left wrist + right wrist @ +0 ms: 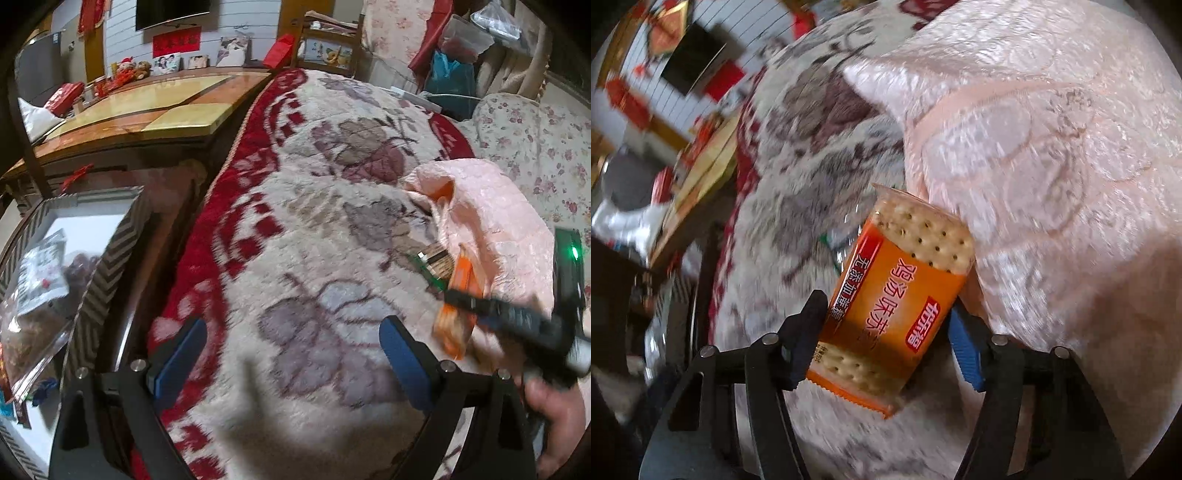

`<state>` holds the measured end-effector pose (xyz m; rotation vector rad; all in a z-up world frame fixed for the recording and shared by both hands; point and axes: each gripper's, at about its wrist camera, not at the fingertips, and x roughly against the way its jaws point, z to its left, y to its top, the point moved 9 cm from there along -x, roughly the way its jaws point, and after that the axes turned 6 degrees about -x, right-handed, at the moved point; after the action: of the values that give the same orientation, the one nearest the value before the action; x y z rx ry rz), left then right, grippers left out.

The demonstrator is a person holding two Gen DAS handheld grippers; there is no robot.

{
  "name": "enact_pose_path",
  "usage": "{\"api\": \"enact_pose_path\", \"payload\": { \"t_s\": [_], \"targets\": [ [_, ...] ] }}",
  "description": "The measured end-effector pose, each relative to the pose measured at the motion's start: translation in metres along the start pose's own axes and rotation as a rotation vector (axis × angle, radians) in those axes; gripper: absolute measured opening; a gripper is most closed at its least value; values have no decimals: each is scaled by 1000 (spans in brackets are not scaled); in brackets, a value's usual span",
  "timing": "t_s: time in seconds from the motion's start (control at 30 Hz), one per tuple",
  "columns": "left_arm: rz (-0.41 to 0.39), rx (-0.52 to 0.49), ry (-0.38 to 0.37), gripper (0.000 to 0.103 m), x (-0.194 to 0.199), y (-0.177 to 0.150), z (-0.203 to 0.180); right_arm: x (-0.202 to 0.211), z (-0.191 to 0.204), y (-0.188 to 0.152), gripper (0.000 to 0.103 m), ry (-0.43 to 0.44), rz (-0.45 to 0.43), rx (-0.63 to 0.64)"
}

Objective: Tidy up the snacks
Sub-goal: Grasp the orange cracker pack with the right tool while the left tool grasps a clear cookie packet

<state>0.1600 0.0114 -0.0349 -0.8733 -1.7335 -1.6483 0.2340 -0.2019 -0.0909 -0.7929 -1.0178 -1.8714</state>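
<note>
Through the left wrist view we are seeing the wider room: a cream blanket [314, 229] with a red border and mauve flower prints covering a bed or sofa, a pale pink embossed cloth [491, 221] heaped toward the blanket's right edge, and a chevron-edged box [110, 236] standing off the blanket's left edge. Inside that box a clear snack bag [33, 291] with a white label is lying. Behind it a wooden counter [155, 110] is carrying red decorations and photo frames along its far edge.

The right wrist view is giving us none of that box; it is filling up with the pink cloth [1052, 166] and a close look at the orange cracker packet [897, 295], with its red Chinese lettering and the pale, dotted crackers showing through both clear ends.

Our left tool [293, 354] is hovering over the blanket near its left edge, blue pads spread wide with nothing between them. Our right tool [890, 336] is gripping the cracker packet across its width, the black finger on one long side and the blue pad on the other, so the jaws are standing fairly wide around it. The packet is tilted, its far end leaning against the pink cloth. From the left view we are seeing the same packet [458, 314], blurred, beside the pink cloth near the blanket's right edge, with the right tool [480, 306] clamped on it and part of a hand [554, 410] behind.
</note>
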Motion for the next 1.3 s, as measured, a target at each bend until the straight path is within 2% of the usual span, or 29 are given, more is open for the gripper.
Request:
{"api": "enact_pose_path", "payload": {
  "t_s": [0.2, 0.33, 0.53, 0.67, 0.8, 0.9, 0.93, 0.97, 1.1, 1.13, 1.3],
  "targets": [
    [3, -75, -84, 96, -22, 28, -40, 35, 3, -25, 56, 65, 26, 129],
    [16, -181, -157, 96, -44, 44, -72, 45, 5, -29, 55, 75, 34, 166],
    [30, -367, -215, 96, -73, 58, -118, 56, -3, -22, 55, 144, 16, 121],
    [50, -471, -299, 96, -87, 56, -147, 68, -11, -26, 55, 164, 20, 116],
    [120, -522, -328, 96, -108, 47, -162, 72, -21, -28, 55, 181, 28, 92],
    [150, -523, -338, 95, -120, 46, -167, 70, -24, -28, 55, 200, 31, 79],
    [158, -522, -345, 91, -123, 45, -170, 69, -24, -28, 55, 202, 33, 82],
    [164, -523, -348, 81, -125, 45, -172, 68, -24, -29, 55, 205, 35, 82],
    [163, -524, -330, 62, -129, 47, -176, 67, -25, -29, 55, 218, 36, 73],
    [168, -516, -332, 52, -129, 47, -174, 67, -25, -29, 55, 220, 35, 71],
    [147, -486, -306, 51, -122, 48, -165, 66, -24, -28, 55, 230, 32, 65]
  ]
}}
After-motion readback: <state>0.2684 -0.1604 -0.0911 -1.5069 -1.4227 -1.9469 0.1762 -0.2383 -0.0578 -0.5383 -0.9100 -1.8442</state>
